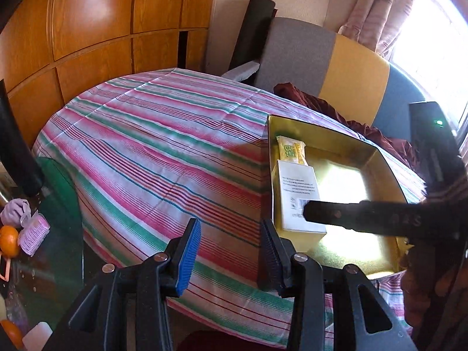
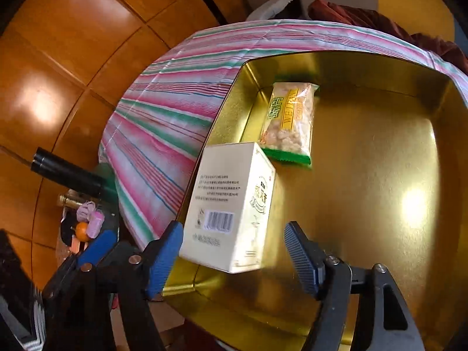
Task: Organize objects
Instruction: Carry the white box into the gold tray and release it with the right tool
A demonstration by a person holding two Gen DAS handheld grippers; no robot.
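Might tip the white box [image 2: 231, 207], standing inside the gold tin [image 2: 380, 204] at its near-left wall just by the snack bag [image 2: 288, 122], with a bump from the wide, empty right claw [image 2: 234, 259]; left claw [image 1: 231, 256] wide, empty, beside tin.

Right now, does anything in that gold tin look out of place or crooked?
Nothing is spilled or damaged. The white carton sits against the gold tin's left wall, the snack packet lies flat behind it, slightly skewed. The right gripper is open around the carton.
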